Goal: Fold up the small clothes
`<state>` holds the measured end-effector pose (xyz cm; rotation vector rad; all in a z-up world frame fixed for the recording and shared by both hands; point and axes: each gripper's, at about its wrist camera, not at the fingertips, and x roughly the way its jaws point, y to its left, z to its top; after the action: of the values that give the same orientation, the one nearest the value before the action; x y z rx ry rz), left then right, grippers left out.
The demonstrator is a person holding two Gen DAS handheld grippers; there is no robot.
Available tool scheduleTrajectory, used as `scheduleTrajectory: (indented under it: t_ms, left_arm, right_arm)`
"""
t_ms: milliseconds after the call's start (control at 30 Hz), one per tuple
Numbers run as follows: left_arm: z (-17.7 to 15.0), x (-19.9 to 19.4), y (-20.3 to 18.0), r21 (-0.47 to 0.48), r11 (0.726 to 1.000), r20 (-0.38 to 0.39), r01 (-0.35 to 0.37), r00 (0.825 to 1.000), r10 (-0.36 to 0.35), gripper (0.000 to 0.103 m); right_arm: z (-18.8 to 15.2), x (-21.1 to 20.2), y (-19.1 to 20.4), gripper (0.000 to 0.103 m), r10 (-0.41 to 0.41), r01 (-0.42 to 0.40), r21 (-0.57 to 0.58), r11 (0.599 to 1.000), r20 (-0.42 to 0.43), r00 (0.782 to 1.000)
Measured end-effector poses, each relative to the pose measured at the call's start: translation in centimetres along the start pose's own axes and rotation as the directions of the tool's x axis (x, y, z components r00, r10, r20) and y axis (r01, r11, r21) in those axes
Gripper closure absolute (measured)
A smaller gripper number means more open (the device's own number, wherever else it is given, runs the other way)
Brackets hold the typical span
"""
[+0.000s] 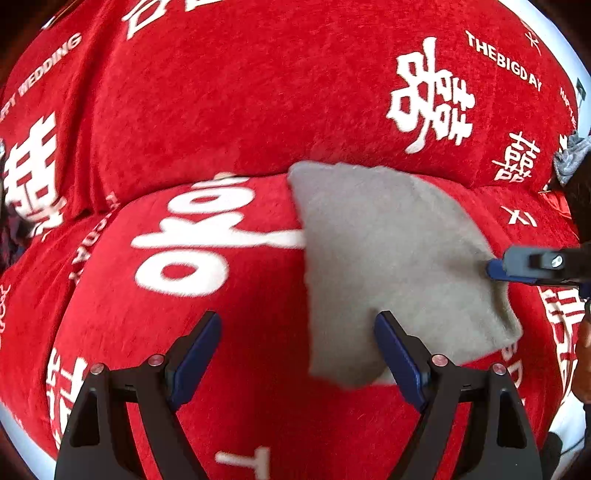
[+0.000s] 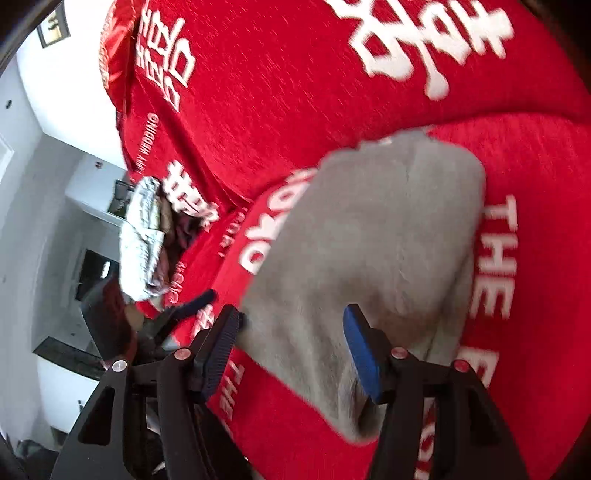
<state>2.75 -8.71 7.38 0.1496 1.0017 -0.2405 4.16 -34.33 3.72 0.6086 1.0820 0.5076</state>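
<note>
blurred grey garment (image 2: 369,251), crumpled pile (image 2: 147,236) unclear

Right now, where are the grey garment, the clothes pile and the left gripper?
grey garment (image 1: 388,258): left wrist view, middle of the cloth.
clothes pile (image 2: 144,236): right wrist view, pale top piece.
left gripper (image 1: 297,354): left wrist view, between fingertips.

You are working over a red plush blanket (image 1: 258,110) printed with white double-happiness characters (image 1: 430,99) and the words "THE BIG DAY" (image 1: 504,61). In the right wrist view, white room walls (image 2: 55,122) appear at the left, with a small framed picture (image 2: 54,27) high up and a dark screen (image 2: 92,266) lower down.
</note>
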Motion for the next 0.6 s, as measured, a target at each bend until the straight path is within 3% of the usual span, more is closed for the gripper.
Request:
scheduleTrajectory:
  t_ms: [67,133,200,267,433,533,600]
  left_arm:
    - [-0.9,-0.5,1.1,-0.008,1.0,-0.002,-0.026,1.0,0.026,0.017]
    - [-1.9,-0.8,1.8,-0.011,1.0,-0.008,-0.017,1.0,0.017,0.017]
    - [-2.9,-1.2,1.6,0.011,1.0,-0.01,-0.014,1.0,0.014,0.017]
    - [-3.6,-1.0,0.7,0.048,0.999,-0.017,-0.016,1.0,0.017,0.017]
    - [-3.1,0.4,-1.8,0.09,0.996,-0.008,-0.018,1.0,0.019,0.017]
    - [-2.5,1.8,-3.0,0.111,0.993,-0.013,-0.036,0.999,0.038,0.017]
    - [-2.3,2.4,-2.4,0.083,0.991,-0.002,-0.104,0.994,0.105,0.017]
  right_arm:
    - [-0.5,-0.3,-1.5,0.057,-0.041,0.04,0.068,0.997,0.017,0.999]
    - [-1.1,-1.5,-1.7,0.061,-0.041,0.035,0.095,0.995,0.06,0.997]
    - [-1.8,-2.5,-0.4,0.057,-0.079,0.074,0.051,0.996,0.102,0.992]
    - [-2.8,-3.1,1.1,0.04,-0.125,0.126,0.0,0.992,0.123,0.984]
    - [-4.9,-2.3,1.5,0.038,-0.204,0.207,-0.028,0.978,0.091,0.975]
    - [-5.6,-1.3,0.8,0.04,-0.201,0.203,-0.021,0.979,0.069,0.977]
    - [-5.9,-0.6,1.0,0.088,-0.236,0.24,-0.071,0.968,0.066,0.97]
